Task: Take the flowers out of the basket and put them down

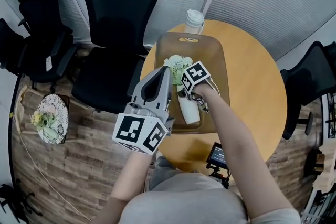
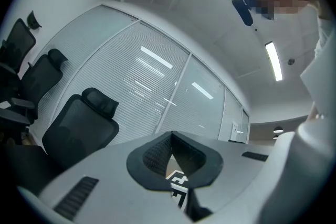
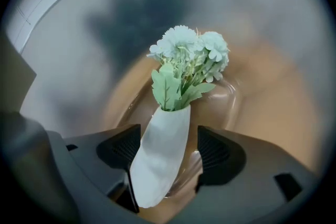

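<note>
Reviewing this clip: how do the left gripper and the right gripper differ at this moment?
The left gripper's jaws are together with nothing between them. The right gripper's jaws stand apart with the white vase of flowers between them. The left gripper is raised and aimed towards an office chair. The right gripper reaches down into the brown tray. Each carries a marker cube.

quick count: 1 round light-wood worktop [image 1: 257,86], 1 brown rectangular wooden tray [image 1: 216,60], 1 white ceramic vase [image 1: 189,110], 1 bunch of pale green flowers [image 1: 178,64], 1 white lidded paper cup [image 1: 193,21], at least 3 black mesh office chairs [image 1: 123,18], and left hand-held gripper [image 1: 164,73] + right hand-held gripper [image 3: 168,150] = 2
</note>
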Demonstrator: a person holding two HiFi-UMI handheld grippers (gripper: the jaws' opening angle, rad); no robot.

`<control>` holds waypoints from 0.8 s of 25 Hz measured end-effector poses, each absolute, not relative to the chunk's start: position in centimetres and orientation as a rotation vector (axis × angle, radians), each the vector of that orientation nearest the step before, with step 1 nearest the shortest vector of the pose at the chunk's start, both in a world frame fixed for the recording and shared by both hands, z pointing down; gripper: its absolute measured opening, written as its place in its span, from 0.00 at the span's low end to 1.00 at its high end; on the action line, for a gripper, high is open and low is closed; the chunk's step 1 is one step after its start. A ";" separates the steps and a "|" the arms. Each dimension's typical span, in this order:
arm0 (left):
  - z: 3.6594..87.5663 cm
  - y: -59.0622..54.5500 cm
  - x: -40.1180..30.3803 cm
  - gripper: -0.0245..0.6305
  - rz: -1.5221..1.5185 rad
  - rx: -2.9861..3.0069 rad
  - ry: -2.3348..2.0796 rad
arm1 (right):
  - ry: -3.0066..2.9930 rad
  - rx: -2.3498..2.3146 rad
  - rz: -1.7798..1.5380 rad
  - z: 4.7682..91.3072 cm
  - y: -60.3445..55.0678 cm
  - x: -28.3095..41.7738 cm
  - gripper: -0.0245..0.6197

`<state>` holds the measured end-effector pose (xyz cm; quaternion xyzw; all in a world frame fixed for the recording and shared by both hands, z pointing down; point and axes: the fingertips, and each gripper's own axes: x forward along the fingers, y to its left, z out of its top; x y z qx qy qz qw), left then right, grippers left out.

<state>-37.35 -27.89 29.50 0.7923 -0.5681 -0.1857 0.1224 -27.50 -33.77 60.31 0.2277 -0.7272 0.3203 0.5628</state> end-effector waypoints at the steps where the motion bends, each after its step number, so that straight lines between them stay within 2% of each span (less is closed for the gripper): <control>1: 29.5 -28.0 -37.4 0.04 -0.545 2.312 -1.655 | -1.705 0.537 0.765 60.7 -33.9 -27.4 0.57; 6: 29.2 -28.5 -37.4 0.04 -0.551 2.321 -1.650 | -1.700 0.536 0.881 61.7 -34.2 -28.2 0.58; 20: 29.7 -29.4 -39.2 0.04 -0.587 2.252 -1.675 | -1.628 0.510 0.858 64.7 -33.8 -28.4 0.58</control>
